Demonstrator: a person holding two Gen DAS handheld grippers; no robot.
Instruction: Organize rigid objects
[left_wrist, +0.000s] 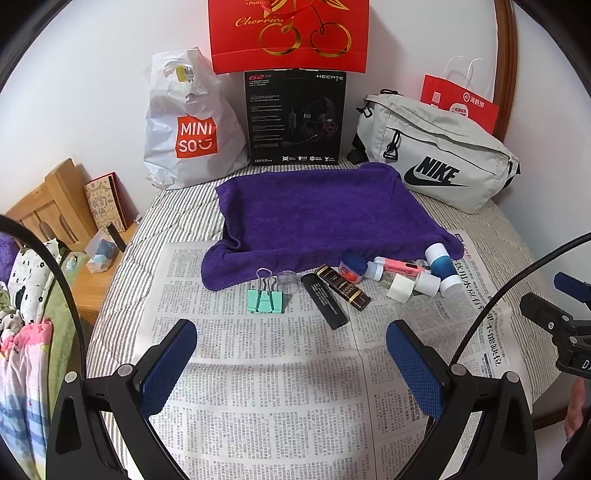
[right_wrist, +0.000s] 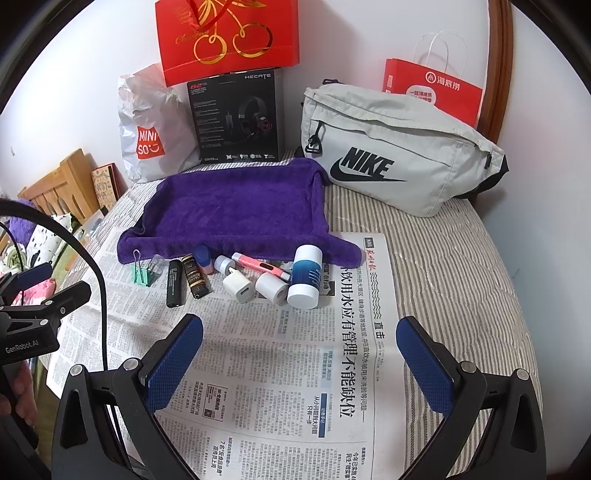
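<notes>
A row of small items lies on newspaper (left_wrist: 258, 354) in front of a purple towel-lined tray (left_wrist: 317, 210): a mint binder clip (left_wrist: 265, 298), a clear cap (left_wrist: 286, 281), a black stick (left_wrist: 324, 301), a dark brown box (left_wrist: 342, 287), a blue-capped jar (left_wrist: 350, 263), a pink pen (left_wrist: 400, 265), a white charger (right_wrist: 239, 286), a white roll (right_wrist: 271, 288) and a blue-and-white bottle (right_wrist: 306, 277). My left gripper (left_wrist: 291, 343) is open and empty, short of the clip and the stick. My right gripper (right_wrist: 299, 339) is open and empty, short of the bottle.
Behind the tray stand a Miniso bag (left_wrist: 192, 125), a black headset box (left_wrist: 295, 118), a red cherry bag (left_wrist: 288, 33), a grey Nike bag (left_wrist: 436, 155) and a red paper bag (left_wrist: 458, 103). A wooden side table (left_wrist: 55, 206) with small things stands at the left.
</notes>
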